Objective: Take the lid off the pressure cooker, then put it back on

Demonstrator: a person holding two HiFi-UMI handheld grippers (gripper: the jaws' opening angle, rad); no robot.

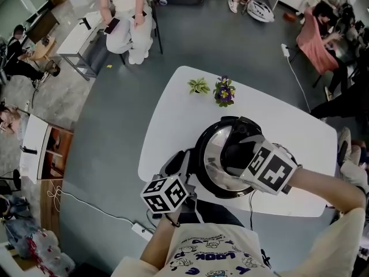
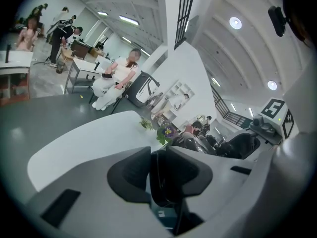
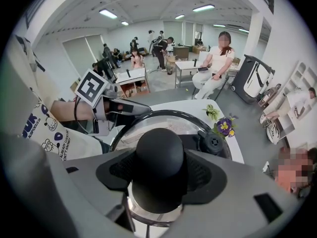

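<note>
Two grippers, both clamped. Right gripper (image 3: pixel 159 176), frame centre in head view: jaws tight on black knob (image 3: pixel 159 150) of lid (image 1: pixel 213 154). Lid sits on pressure cooker (image 1: pixel 229 194), mid white table (image 1: pixel 173 108). Left gripper (image 2: pixel 158 170), lower left of cooker: jaws pinch dark side handle (image 2: pixel 161 192).

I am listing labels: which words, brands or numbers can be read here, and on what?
"LOOK": dark print on the person's white T-shirt, upside down in the head view.
Smaller print on that T-shirt: too small to read.
Faint marks on the round shiny steel pressure cooker lid: blurred, unreadable.
</note>
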